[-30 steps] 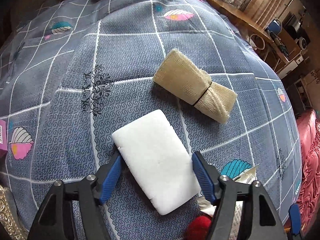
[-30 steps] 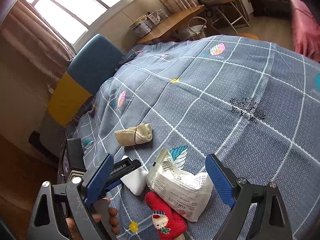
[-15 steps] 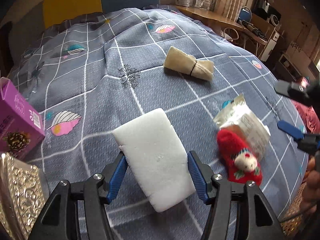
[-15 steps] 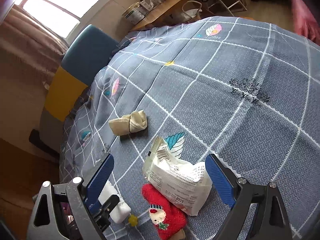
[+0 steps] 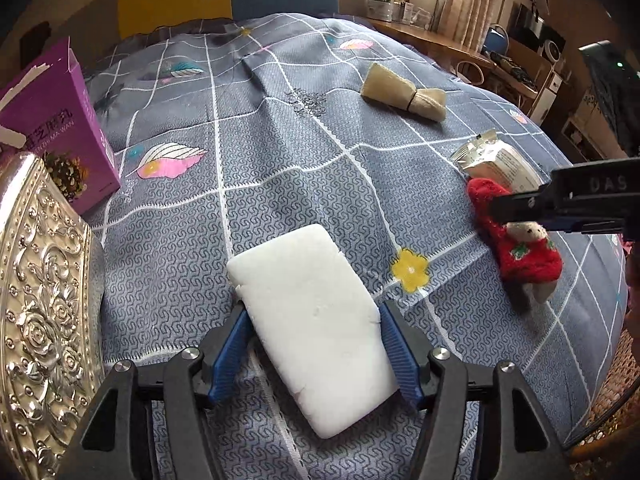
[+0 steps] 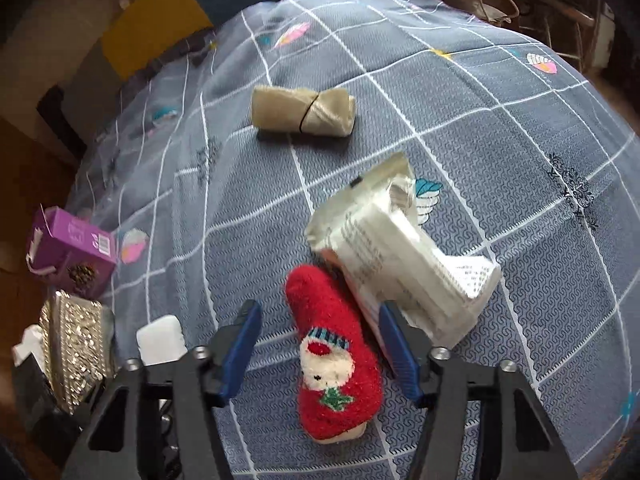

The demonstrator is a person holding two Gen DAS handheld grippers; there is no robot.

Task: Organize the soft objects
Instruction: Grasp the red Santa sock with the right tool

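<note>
My left gripper [image 5: 312,340] is shut on a white foam sponge [image 5: 312,320] and holds it above the grey patterned bedspread [image 5: 280,140]. My right gripper [image 6: 320,344] is open, its blue fingers on either side of a red Santa sock [image 6: 336,348] that lies on the bed. A white plastic packet [image 6: 400,256] lies against the sock. A beige rolled cloth [image 6: 304,112] tied with a band lies further back. The sock [image 5: 516,240], packet [image 5: 496,160] and roll [image 5: 404,92] also show in the left wrist view, with my right gripper over the sock.
A purple box [image 5: 52,120] and a silver embossed tin [image 5: 40,320] stand at the bed's left edge. They show in the right wrist view too: box [image 6: 72,252], tin [image 6: 76,344]. A wooden desk [image 5: 440,40] with containers stands behind the bed.
My left gripper lifted the sponge and pulled back to the left, toward the tin and box. My right gripper swung down over the red sock and its fingers narrowed around it.
</note>
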